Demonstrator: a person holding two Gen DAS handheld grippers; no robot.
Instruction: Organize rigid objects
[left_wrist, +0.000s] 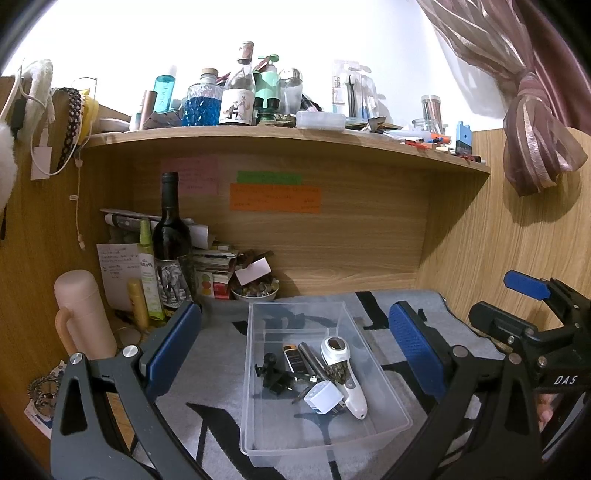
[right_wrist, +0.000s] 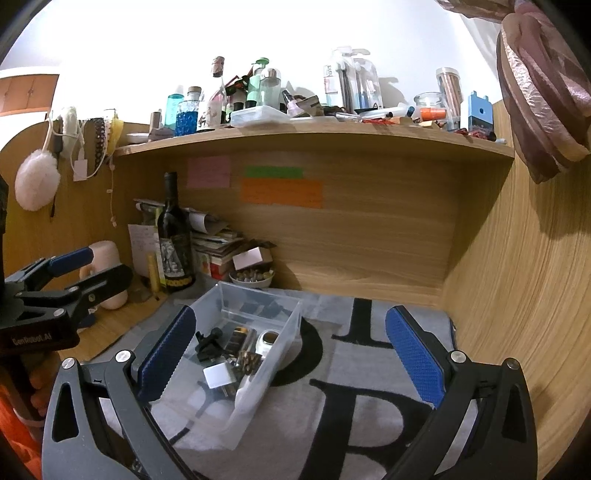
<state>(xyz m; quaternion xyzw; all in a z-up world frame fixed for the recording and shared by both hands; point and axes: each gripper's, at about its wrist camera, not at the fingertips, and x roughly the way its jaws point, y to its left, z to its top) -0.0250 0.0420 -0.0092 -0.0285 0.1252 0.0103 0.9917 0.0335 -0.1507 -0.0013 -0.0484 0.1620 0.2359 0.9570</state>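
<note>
1. far left on the wooden desk: one pale pink thermos flask (left_wrist: 83, 314) with a loop handle, matte and cylindrical, beside one dark glass wine bottle (left_wrist: 170, 236) standing upright with an elephant label
2. one small bowl (left_wrist: 255, 293) of pebble-like bits sits behind the bin, near the back panel
3. left gripper (left_wrist: 295, 347): two blue ribbed pads spread wide, holding nothing, hovering above and either side of the bin, pointing toward the back panel
4. one clear plastic bin (left_wrist: 384, 391), rectangular with thin see-through walls, rests on a grey mat (right_wrist: 362, 435) with large black letters
5. inside the bin, piled together near the middle: one white usb charger plug (left_wrist: 325, 400), cube-shaped with metal prongs; one white handheld device (left_wrist: 341, 369) with a round dark head; one black plastic clip-like part (left_wrist: 271, 371); one dark lighter-like item (left_wrist: 293, 360); the rest is too tangled to count
6. right gripper (right_wrist: 291, 354): blue textured pads also wide apart and empty, its left pad just beside the bin's near corner, the right pad over the mat
7. three sticky notes on the back panel: pink, green, orange (left_wrist: 275, 198)
</note>
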